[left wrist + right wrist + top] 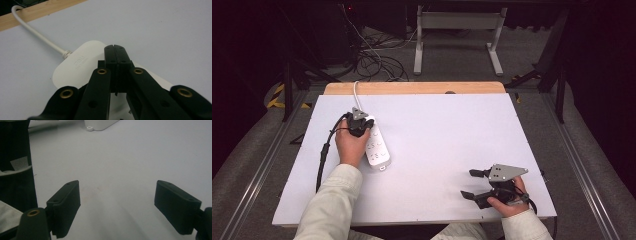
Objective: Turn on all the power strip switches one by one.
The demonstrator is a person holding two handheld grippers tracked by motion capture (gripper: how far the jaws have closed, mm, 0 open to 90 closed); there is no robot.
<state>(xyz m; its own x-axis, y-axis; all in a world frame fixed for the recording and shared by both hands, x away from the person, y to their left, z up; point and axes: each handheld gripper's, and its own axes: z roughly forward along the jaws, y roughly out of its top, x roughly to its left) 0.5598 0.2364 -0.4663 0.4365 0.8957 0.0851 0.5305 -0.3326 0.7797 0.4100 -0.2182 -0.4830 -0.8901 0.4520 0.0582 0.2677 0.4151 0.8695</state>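
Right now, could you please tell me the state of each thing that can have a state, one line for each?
Left gripper: jaws shut together, empty, over the cable end of the power strip.
Right gripper: jaws wide open, empty, near the table's right front.
Power strip: lying flat on the table; the sockets in view are empty.
Power strip cable: attached, running off the table's far edge.

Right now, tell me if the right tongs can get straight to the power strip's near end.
Probably yes. The right tongs stand open, apart from the power strip, with bare white tabletop between them; the left tongs sit shut over its far, cord end.
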